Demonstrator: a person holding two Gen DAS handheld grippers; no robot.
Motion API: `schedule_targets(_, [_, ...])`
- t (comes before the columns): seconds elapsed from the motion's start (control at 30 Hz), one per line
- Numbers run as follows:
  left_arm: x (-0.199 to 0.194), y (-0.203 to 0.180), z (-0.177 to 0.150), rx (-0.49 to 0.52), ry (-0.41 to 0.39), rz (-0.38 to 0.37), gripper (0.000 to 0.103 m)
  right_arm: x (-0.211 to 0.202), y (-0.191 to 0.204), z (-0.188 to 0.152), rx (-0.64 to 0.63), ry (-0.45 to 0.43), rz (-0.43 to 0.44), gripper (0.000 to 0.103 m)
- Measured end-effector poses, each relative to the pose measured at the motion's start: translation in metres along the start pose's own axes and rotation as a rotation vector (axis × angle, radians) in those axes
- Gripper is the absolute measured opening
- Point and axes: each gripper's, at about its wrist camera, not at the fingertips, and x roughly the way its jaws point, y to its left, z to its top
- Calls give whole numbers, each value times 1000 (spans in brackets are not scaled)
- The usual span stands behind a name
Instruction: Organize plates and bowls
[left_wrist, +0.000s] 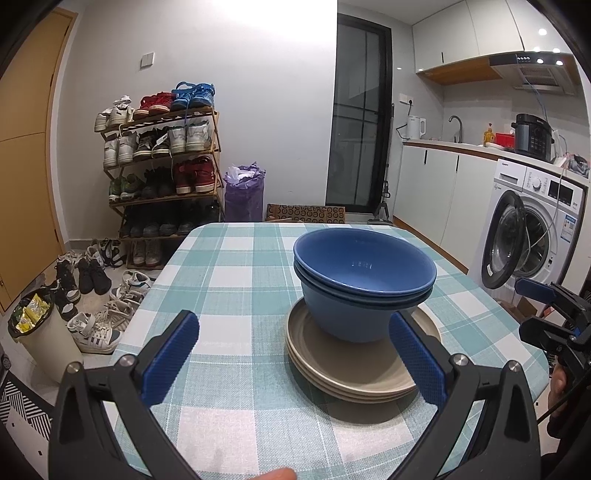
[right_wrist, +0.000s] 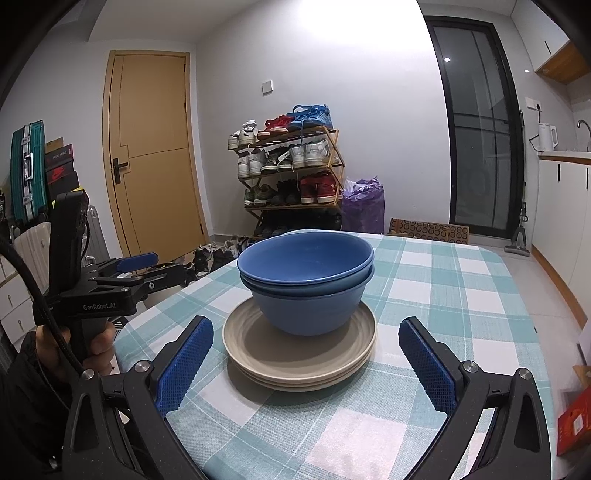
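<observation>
Two nested blue bowls (right_wrist: 306, 284) sit on stacked beige plates (right_wrist: 300, 350). From the empty, spread-jawed right gripper (right_wrist: 306, 363) they lie at 12 o'clock; from the equally wide left gripper (left_wrist: 295, 360), at 1 o'clock.

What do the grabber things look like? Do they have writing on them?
Both are black frames with two fingers wearing bumpy blue pads. The left gripper has white "GenRobot.AI" lettering on its side and a black cable by its handle. The right gripper shows silver screws. A dark sleeve covers the arm.
</observation>
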Motion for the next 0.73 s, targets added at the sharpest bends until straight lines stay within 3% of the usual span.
schedule_targets(0.73, [4, -2, -4, 1, 18, -10, 103, -1, 4, -2, -2, 12, 8, 102])
